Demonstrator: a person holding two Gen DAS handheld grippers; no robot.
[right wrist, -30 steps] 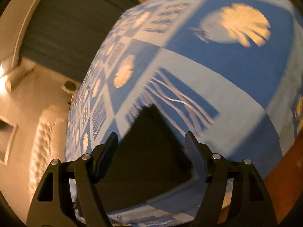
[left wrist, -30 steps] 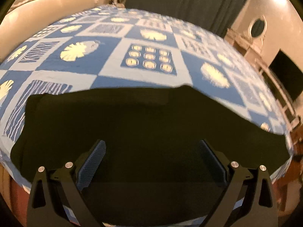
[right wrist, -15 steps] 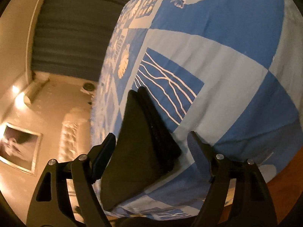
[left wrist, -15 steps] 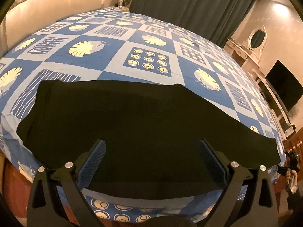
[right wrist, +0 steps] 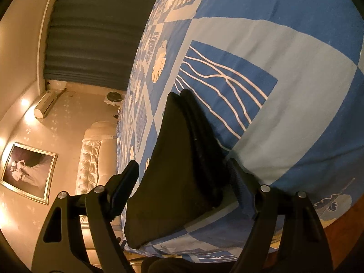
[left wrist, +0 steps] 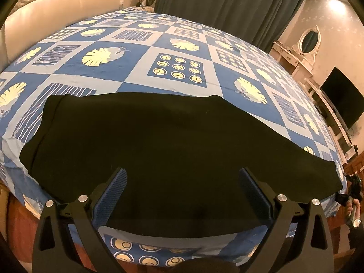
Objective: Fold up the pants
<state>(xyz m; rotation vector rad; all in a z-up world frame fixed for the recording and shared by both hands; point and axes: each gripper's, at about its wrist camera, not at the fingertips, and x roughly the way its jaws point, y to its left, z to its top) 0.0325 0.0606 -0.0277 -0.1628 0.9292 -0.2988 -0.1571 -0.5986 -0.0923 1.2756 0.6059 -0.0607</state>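
Bedroom, patterned blue bedspread [left wrist: 186,45] on bed. Black pants [left wrist: 159,141] lie flat along near edge, already doubled lengthwise.

L gripper [left wrist: 182,195]: jaws wide, nothing held, hovering over pants mid-section.
R gripper [right wrist: 182,182]: jaws wide, straddling pants' end [right wrist: 182,150], pads not pressing.

Judgement: R should catch all stacked layers at corner before closing; L pins middle; keep both edges aligned w/ 1 fold.

A: Warm, dim amber light; wall lamps [right wrist: 24,103] glare at the left of the right wrist view.

B: Fisheye bends the bedspread [left wrist: 141,72] into a dome, corners vignette black. The black pants [left wrist: 163,136] show hardly any detail.
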